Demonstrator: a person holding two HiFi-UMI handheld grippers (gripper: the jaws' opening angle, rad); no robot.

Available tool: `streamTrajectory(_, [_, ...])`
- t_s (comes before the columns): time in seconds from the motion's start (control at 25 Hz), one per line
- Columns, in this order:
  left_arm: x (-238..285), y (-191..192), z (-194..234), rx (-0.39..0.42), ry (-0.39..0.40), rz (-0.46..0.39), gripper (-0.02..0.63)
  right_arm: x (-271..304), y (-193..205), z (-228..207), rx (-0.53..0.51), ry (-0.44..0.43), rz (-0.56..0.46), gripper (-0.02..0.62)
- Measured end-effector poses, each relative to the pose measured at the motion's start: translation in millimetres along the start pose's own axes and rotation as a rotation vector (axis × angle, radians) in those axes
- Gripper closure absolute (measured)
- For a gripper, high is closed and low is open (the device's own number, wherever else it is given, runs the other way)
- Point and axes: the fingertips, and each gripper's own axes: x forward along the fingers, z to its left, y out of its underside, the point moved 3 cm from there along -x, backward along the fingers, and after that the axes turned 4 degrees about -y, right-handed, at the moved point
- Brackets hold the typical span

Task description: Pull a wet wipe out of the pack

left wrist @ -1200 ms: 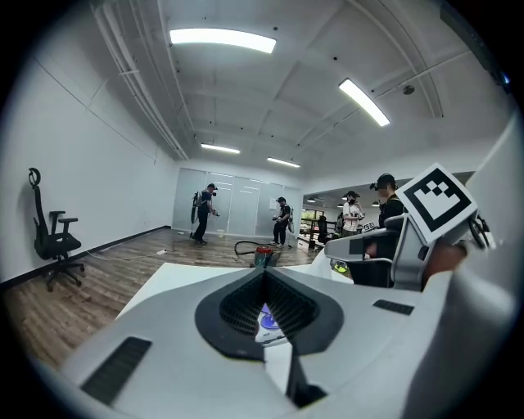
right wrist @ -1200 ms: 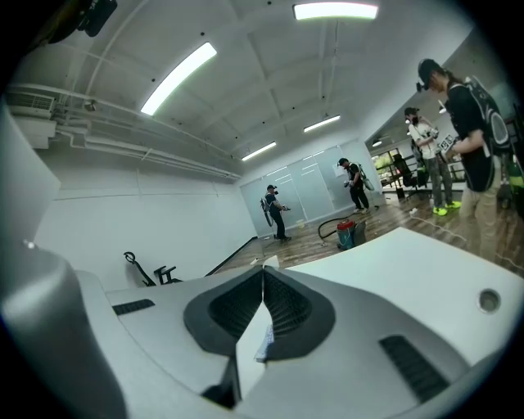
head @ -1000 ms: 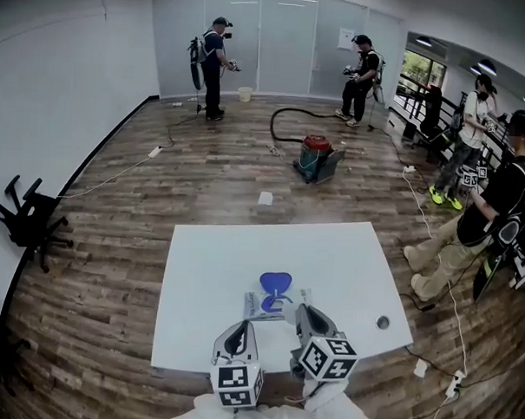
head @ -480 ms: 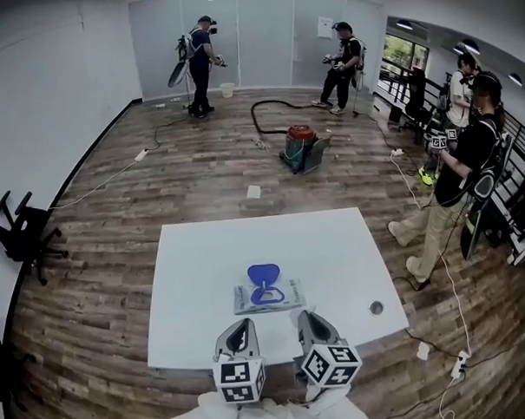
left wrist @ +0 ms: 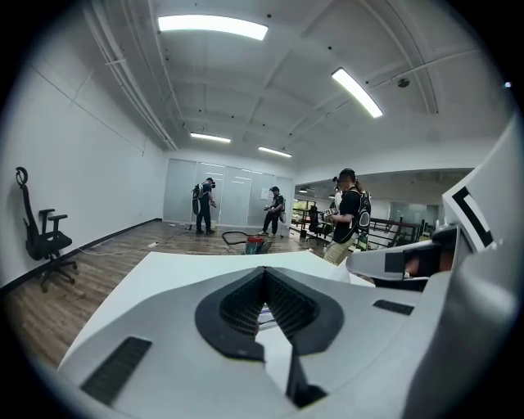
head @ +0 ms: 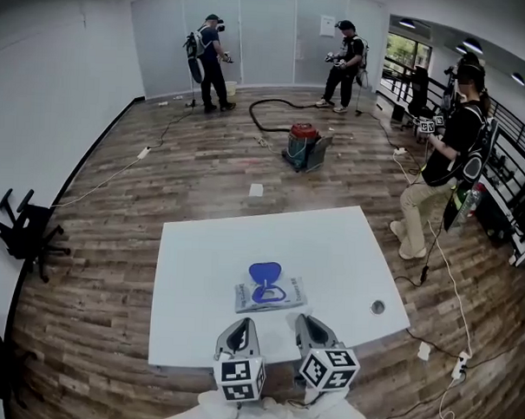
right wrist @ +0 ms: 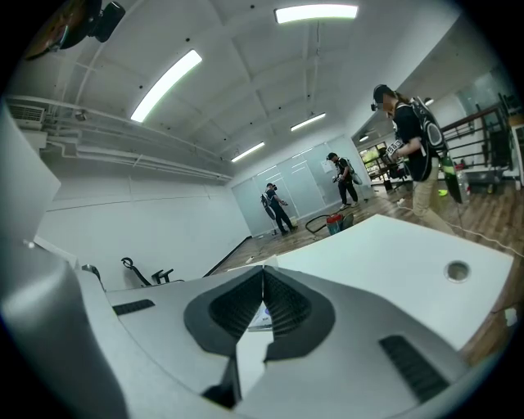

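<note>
A: Where is the wipe pack point(head: 271, 296)?

B: It lies flat on the white counter point(head: 339, 251), towards the near edge and about midway along it. Its blue lid point(head: 264, 272) is flipped open on the far side.

A: Is a wipe sticking out?

B: Too small to tell from the head view.

A: And the left gripper point(head: 239, 325)?

B: It sits low at the near edge, just short of the pack and not touching it. In its own view the jaw tips point(left wrist: 264, 272) meet, with nothing clamped between them.

A: The right gripper point(head: 306, 321)?

B: It is beside the left one, also just short of the pack and clear of it. Its jaws point(right wrist: 264, 268) are closed together too, and empty.

A: Anything else on the counter?

B: A small round hole point(head: 377, 307) near the right corner.

A: And beyond it?

B: A wood floor with a red vacuum cleaner point(head: 302, 145) and its hose, a tipped chair point(head: 23, 229) at the left wall, and a person point(head: 443, 160) standing to the right.
</note>
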Motion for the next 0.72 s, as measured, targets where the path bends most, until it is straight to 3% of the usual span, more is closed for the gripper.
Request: streamTrajectory(0.72, [6.0, 3.3, 8.6, -0.006, -0.027, 0.024, 0.606, 5.2, 1.6, 1.0, 0.003, -0.005, 0.000, 0.584])
